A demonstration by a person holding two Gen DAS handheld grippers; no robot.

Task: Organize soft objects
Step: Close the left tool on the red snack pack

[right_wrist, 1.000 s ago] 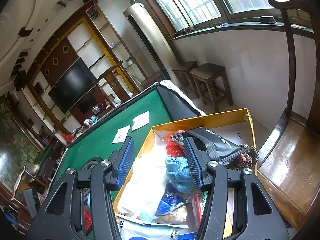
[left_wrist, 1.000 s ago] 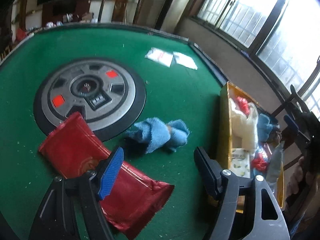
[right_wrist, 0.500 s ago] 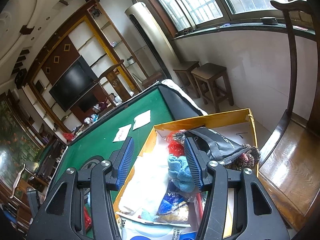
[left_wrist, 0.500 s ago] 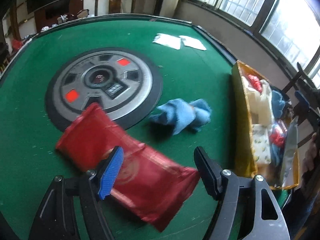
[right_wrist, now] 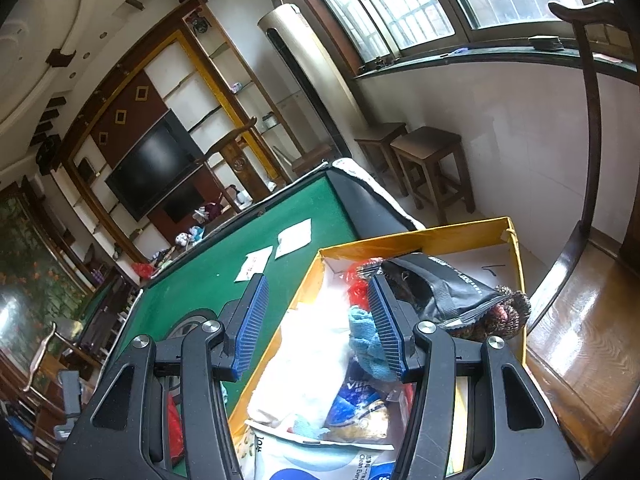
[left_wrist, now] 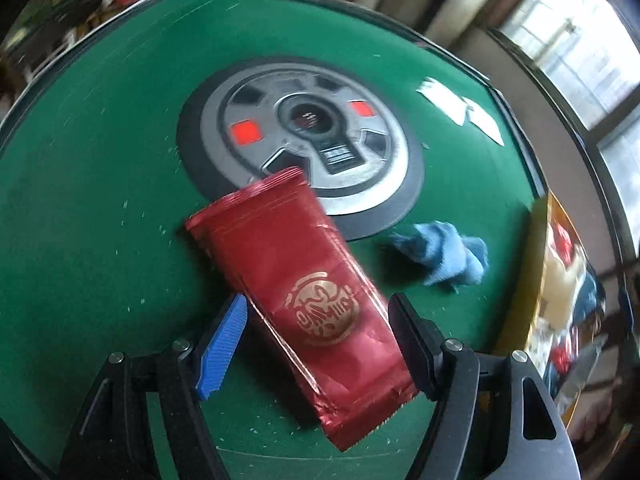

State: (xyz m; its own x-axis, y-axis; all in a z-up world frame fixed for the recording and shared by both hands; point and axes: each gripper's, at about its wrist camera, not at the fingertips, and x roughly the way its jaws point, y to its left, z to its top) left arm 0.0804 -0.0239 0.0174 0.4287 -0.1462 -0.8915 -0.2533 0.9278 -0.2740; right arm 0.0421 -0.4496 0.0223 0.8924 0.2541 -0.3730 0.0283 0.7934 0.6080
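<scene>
A glossy, crinkled red foil packet is seen between the jaws; right of them, a soft blue terry cloth on matt green felt.

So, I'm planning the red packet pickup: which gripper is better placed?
Left. The left gripper is open with the red packet between its fingers; the right gripper hangs over the yellow box.
</scene>
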